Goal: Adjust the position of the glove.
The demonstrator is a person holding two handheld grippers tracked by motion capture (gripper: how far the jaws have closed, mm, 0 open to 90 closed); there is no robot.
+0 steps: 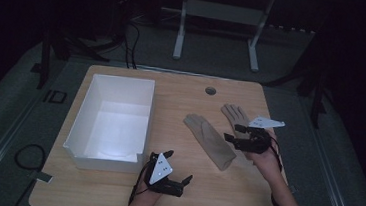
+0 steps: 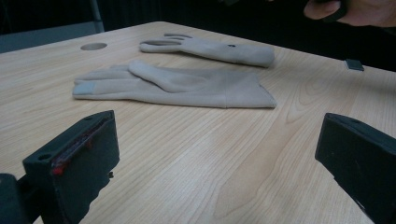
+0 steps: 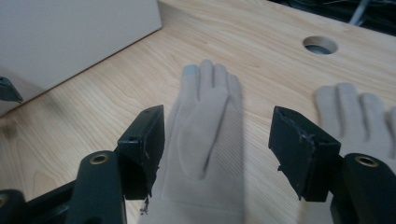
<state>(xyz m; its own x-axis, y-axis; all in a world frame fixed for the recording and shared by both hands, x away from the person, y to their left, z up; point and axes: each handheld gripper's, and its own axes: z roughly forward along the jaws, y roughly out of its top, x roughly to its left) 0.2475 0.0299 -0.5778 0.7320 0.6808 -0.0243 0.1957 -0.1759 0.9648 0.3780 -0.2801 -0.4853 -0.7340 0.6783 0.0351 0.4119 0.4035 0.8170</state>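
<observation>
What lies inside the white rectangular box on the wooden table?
The white rectangular box looks empty: the high view shows a bare white floor. The near wall hides a strip of floor just behind it.

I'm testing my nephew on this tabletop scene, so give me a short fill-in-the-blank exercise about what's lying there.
1. Two beige fabric gloves lie on the light ___ table.
2. The open white rectangular box holds ___.
3. The right tongs have their jaws ___ over a glove.
4. The round hole is in the table's ___ edge.

Missing words: wooden; nothing; open; far
</observation>
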